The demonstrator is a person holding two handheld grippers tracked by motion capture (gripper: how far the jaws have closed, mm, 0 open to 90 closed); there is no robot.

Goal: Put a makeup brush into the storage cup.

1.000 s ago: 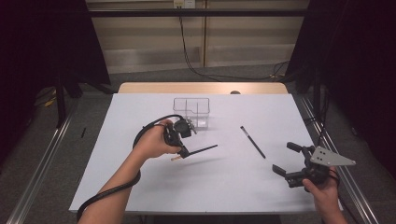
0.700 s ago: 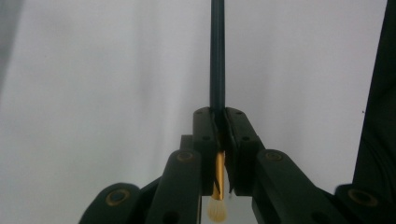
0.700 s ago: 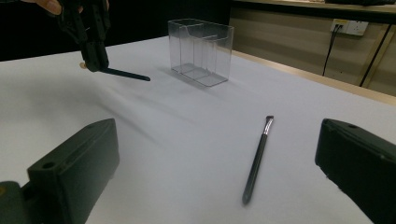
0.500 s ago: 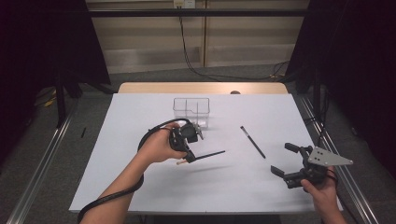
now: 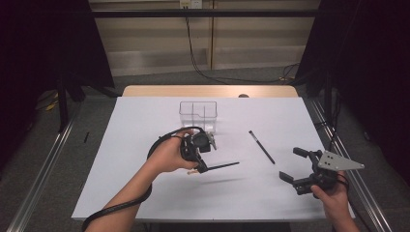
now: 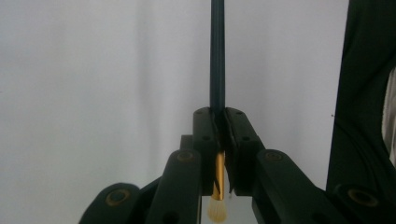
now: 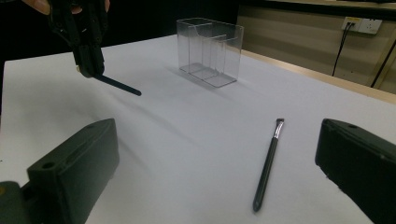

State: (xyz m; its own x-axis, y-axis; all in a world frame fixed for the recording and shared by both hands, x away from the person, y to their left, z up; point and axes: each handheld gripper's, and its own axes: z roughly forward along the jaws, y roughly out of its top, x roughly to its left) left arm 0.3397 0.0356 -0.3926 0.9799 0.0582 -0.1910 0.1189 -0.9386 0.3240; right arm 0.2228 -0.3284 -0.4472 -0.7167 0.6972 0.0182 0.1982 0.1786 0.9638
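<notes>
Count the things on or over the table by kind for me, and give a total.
Brushes: 2, one held in the left tool (brush), one lying on the table
Clear organizer: 1
Total: 3

Table [image 5: 145, 193]: clear divided organiser [image 5: 198, 115] at the middle rear. Left gripper [image 5: 200, 162] in front of it, above the surface, with a brush [image 5: 220, 166] clamped between the jaws, handle pointing right. Second brush [image 5: 261, 146] lying flat to the right. Right gripper [image 5: 295, 166] at the near right corner
</notes>
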